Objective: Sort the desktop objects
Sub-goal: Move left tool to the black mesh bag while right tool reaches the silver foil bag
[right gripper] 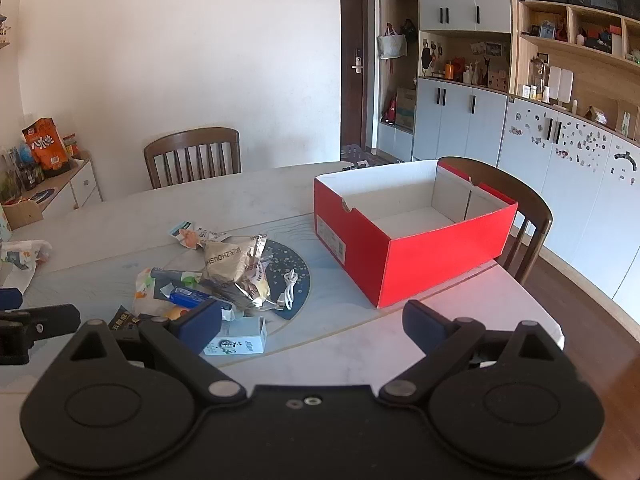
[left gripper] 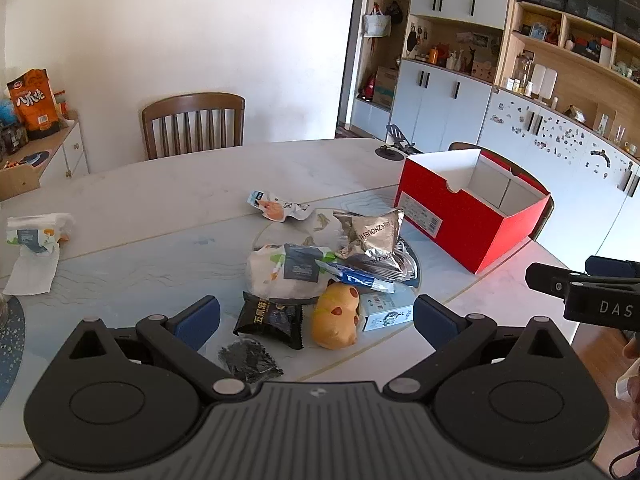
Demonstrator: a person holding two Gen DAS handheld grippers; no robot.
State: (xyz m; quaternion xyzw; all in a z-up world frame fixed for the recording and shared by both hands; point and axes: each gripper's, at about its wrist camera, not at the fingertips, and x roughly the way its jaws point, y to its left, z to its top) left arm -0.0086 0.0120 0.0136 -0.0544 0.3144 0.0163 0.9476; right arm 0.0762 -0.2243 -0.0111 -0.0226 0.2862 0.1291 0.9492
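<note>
While both the left gripper (left gripper: 316,314) and right gripper (right gripper: 312,322) hover with jaws spread and empty, the snack pile (left gripper: 320,256) lies mid-table, left of the open red box (right gripper: 404,236).

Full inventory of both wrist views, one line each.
box: 1, red, white inside, nothing in it, table right
silver bag: 1, crumpled, pile top
black packet: 1, pile front
toy: 1, yellow, beside the black packet
small carton: 1, white-blue, pile front
cable: 1, white, on the dark mat
tissue pack: 1, white, table left
chairs: 2, brown
left gripper: open, holding nothing
right gripper: open, holding nothing
</note>
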